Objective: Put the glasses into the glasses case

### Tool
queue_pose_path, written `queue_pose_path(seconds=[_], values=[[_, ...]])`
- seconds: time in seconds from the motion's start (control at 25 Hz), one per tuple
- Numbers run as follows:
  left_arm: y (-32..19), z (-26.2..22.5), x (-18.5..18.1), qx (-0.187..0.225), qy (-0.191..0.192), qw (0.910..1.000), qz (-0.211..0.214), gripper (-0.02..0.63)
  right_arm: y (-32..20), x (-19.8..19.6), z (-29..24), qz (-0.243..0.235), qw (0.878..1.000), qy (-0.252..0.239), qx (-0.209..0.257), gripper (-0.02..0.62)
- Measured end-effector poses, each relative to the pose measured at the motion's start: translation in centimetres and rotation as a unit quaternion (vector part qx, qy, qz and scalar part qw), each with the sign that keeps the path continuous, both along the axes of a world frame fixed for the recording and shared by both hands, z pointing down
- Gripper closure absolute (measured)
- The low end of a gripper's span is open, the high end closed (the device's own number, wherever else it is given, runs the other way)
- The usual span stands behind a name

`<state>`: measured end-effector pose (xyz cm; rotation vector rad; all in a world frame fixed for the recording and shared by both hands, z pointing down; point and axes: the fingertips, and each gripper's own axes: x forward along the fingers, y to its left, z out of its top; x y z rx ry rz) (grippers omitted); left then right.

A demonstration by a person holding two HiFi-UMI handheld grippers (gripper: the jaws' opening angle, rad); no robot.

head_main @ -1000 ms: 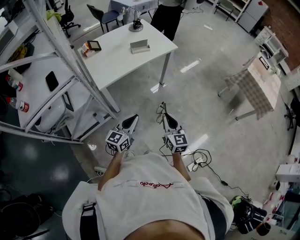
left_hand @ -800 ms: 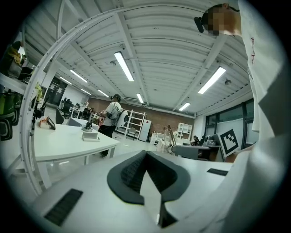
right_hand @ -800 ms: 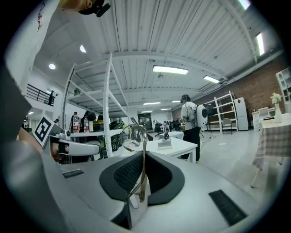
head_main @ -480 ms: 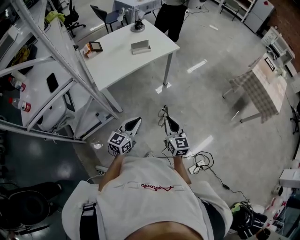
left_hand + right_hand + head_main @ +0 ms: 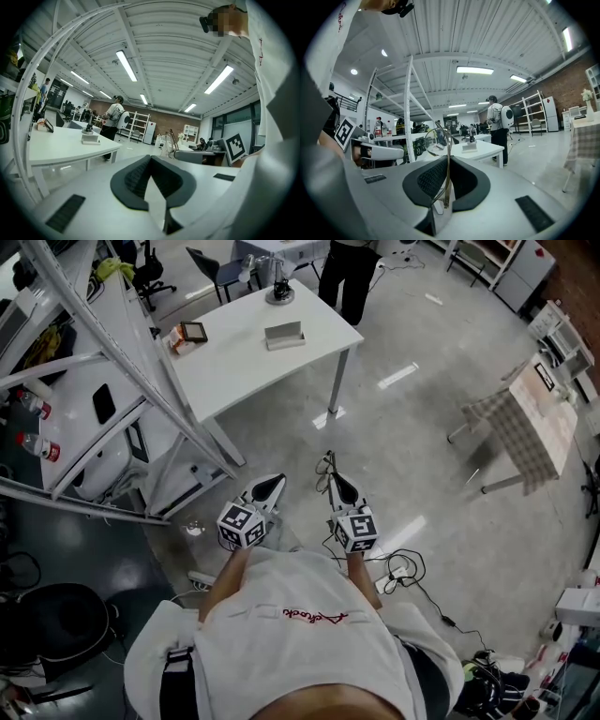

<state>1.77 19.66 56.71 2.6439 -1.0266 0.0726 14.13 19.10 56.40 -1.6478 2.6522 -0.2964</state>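
Thin wire-framed glasses (image 5: 325, 468) stick up from my right gripper (image 5: 334, 484), which is shut on one of their temple arms; in the right gripper view the lens (image 5: 435, 142) rises above the closed jaws of that gripper (image 5: 446, 165). My left gripper (image 5: 274, 485) is held beside it, shut with nothing in it (image 5: 149, 161). Both hang over the bare floor, well short of the white table (image 5: 234, 357). The grey glasses case (image 5: 284, 334) lies open on that table, and shows small in both gripper views (image 5: 90, 139) (image 5: 469, 146).
A small stand (image 5: 278, 292) and a tablet (image 5: 192, 331) share the table. A person (image 5: 352, 268) stands at its far end. A slanted metal frame (image 5: 131, 381) and shelves fill the left. A checked-cloth table (image 5: 511, 427) stands at right; cables (image 5: 403, 568) trail on the floor.
The head view has drifted slightly, so the room sits a little further right. Both grippers keep the same pose, and the glasses stay in the right one.
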Motion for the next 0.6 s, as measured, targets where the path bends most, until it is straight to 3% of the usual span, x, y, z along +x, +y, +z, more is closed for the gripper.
queue_pose_path(seconds=[0.6], values=[[-6.0,0.7,2.3,0.001,0.018,0.9996,0.023,0.58,-5.6,1.0,0.5,0.011,1.0,0.016,-0.001,0.581]])
